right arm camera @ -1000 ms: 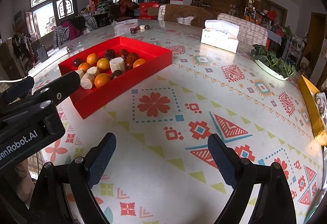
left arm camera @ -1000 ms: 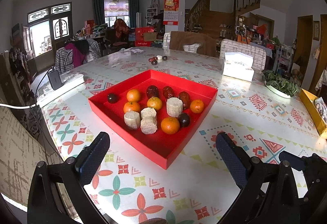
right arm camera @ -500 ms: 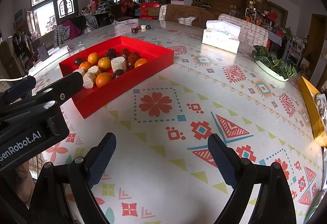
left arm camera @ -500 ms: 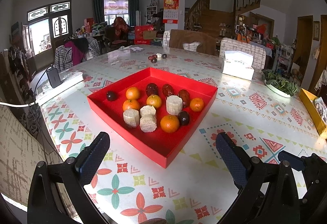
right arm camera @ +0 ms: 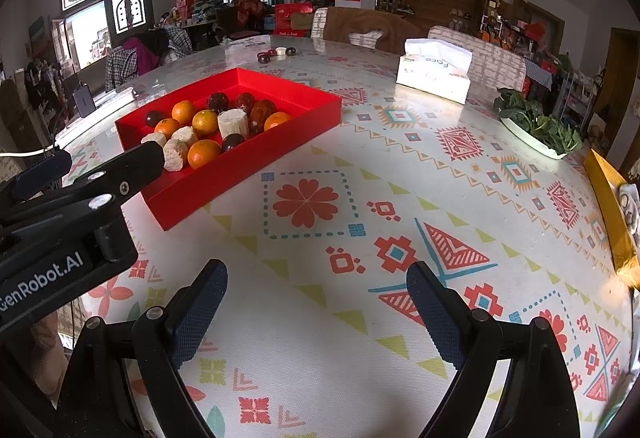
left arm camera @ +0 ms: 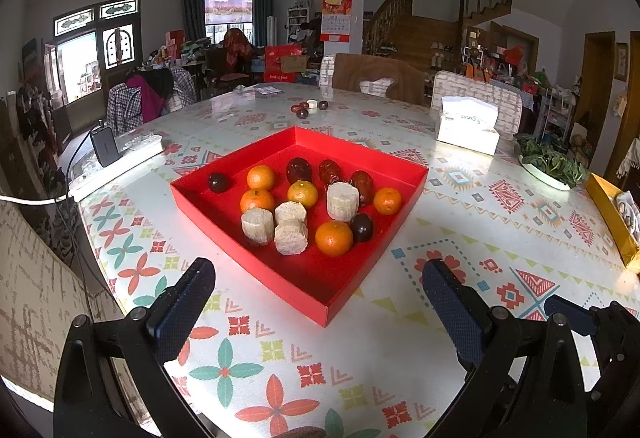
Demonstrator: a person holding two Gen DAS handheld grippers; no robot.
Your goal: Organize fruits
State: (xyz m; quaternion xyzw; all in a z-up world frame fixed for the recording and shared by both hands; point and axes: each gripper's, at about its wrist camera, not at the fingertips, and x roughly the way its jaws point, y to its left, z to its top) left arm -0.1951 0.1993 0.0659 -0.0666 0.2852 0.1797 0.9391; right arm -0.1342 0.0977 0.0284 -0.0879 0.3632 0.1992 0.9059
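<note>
Both my tools are empty. L gripper (left arm camera: 316,302) has its fingers spread wide, nothing between them, hovering over the near edge of the table (left arm camera: 460,198) and aimed at the near corner of the red tray (left arm camera: 320,278). R gripper (right arm camera: 316,302) is also spread wide and empty, over bare tablecloth to the right of the tray.

All main fruit sits inside the tray, mixed, not sorted by kind. The oranges (left arm camera: 334,238) are scattered among the pale cut chunks (left arm camera: 291,236), the dark round fruits (left arm camera: 362,227) sit at the left and near-right, and the reddish-brown oblong ones (left arm camera: 330,172) run in a rough row along the far side. A few small fruits (left arm camera: 302,113) lie loose on the table far behind the tray, well apart from it.

I guess the L tool is held centred on the tray since that's where the work is — R waits off to the side so it doesn't block. Fits either fruits gathered and done, or sorting in hand; can't tell which.
</note>
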